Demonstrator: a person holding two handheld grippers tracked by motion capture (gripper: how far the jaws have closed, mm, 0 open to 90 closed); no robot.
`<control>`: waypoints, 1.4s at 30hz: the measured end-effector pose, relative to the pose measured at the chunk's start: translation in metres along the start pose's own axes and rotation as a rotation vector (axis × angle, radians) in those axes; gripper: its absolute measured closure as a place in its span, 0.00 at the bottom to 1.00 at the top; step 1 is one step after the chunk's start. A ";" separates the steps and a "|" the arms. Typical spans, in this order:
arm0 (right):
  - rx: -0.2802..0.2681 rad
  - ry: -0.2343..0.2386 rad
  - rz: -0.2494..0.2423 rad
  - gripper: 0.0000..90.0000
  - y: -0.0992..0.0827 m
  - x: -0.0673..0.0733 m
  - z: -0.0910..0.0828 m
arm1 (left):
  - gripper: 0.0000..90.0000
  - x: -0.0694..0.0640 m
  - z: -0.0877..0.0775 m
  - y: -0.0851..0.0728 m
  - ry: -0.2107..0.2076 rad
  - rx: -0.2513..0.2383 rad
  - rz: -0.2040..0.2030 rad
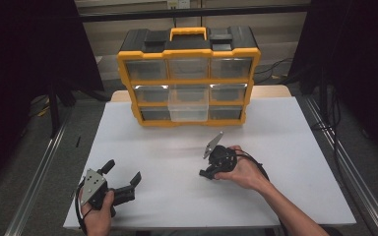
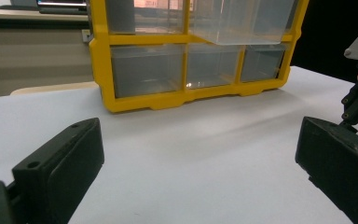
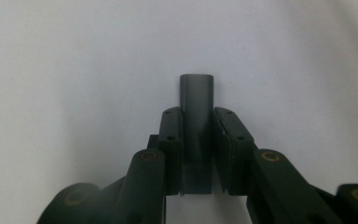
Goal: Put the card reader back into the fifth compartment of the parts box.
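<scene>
The left tongs rest near the front left corner of the white surface, held in the person's left hand, their jaws spread wide with nothing between them. In the left gripper view those two black jaws frame bare surface, with the yellow drawer cabinet beyond. That cabinet stands at the middle of the far edge, and one clear drawer in its middle row is pulled out toward the person. Right of centre, the right tongs point down at the surface in the right hand. Their jaws are clamped on a small dark grey piece, seemingly a short flat-sided tube, which stands out past the fingertips just above the surface.
</scene>
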State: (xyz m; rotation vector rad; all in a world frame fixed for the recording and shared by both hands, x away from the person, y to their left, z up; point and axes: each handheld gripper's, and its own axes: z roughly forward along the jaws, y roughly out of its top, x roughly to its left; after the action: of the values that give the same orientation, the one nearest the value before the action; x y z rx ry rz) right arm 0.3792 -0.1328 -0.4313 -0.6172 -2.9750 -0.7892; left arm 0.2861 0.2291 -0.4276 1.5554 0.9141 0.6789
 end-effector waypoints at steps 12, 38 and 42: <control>-0.069 0.002 0.046 0.81 -0.003 -0.003 -0.008 | 0.01 0.000 0.000 0.000 0.001 0.001 -0.004; -0.226 -0.003 0.061 0.81 -0.003 0.002 -0.024 | 0.01 0.000 -0.001 0.000 0.002 -0.005 -0.004; -0.263 -0.009 0.067 0.81 -0.004 0.001 -0.029 | 0.01 0.000 -0.001 0.000 0.001 -0.001 -0.002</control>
State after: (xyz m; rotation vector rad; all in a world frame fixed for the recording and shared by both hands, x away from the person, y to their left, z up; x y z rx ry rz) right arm 0.3739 -0.1497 -0.4078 -0.7241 -2.8634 -1.1849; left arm 0.2854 0.2299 -0.4273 1.5532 0.9155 0.6786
